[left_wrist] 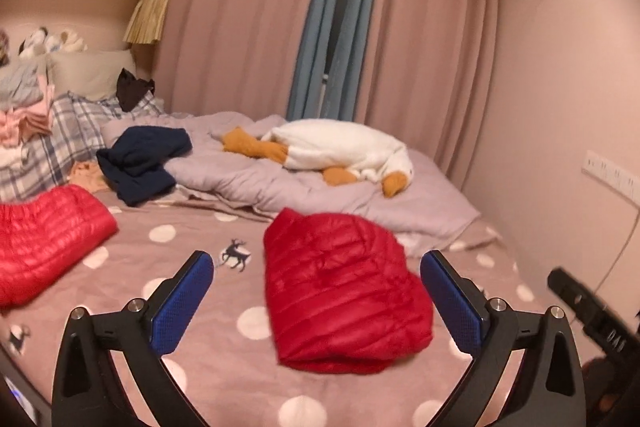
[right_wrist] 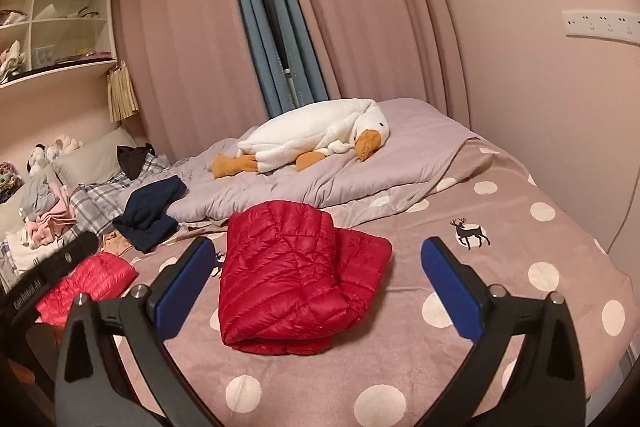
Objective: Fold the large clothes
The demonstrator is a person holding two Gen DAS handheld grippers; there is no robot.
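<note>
A red quilted down jacket (left_wrist: 344,291) lies folded into a compact bundle on the pink polka-dot bedsheet (left_wrist: 240,379). My left gripper (left_wrist: 316,259) hangs just above and in front of it, jaws wide open, blue pads (left_wrist: 180,303) clear of the fabric. In the right wrist view the same folded jacket (right_wrist: 296,275) rests ahead of my right gripper (right_wrist: 316,243), also wide open and holding nothing. A second red down garment (left_wrist: 44,247) lies folded at the left, also visible in the right wrist view (right_wrist: 88,283).
A crumpled lilac duvet (left_wrist: 280,179) with a white plush goose (left_wrist: 344,151) fills the back of the bed. A navy garment (left_wrist: 140,163), plaid pillows (left_wrist: 60,131) and a clothes pile (left_wrist: 24,119) sit at left. Curtains (left_wrist: 248,27) and wall (left_wrist: 568,107) enclose the bed.
</note>
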